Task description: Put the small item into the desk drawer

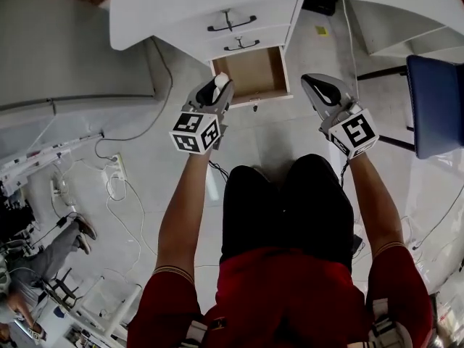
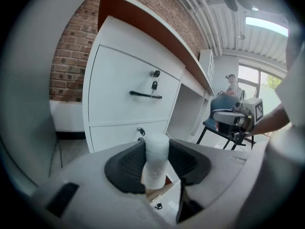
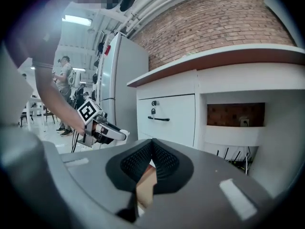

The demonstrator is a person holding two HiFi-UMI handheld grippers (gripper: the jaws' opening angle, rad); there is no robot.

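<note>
The small item (image 1: 220,80) is a short white cylinder, standing upright between the pads of my left gripper (image 1: 217,91), which is shut on it. In the left gripper view the small item (image 2: 156,160) fills the gap between the black pads. The open desk drawer (image 1: 272,95), with a bare wooden bottom, lies just beyond and between both grippers. My right gripper (image 1: 313,85) hangs to the drawer's right, shut, with nothing in it; in the right gripper view its pads (image 3: 164,162) meet. That view also shows the left gripper (image 3: 108,132) off to the left.
Two closed drawers with black handles (image 1: 230,26) sit above the open one under the white desktop (image 1: 145,13). A blue chair (image 1: 435,104) stands at the right. Cables and a power strip (image 1: 112,171) lie on the floor at the left. My knees (image 1: 290,194) are below the grippers.
</note>
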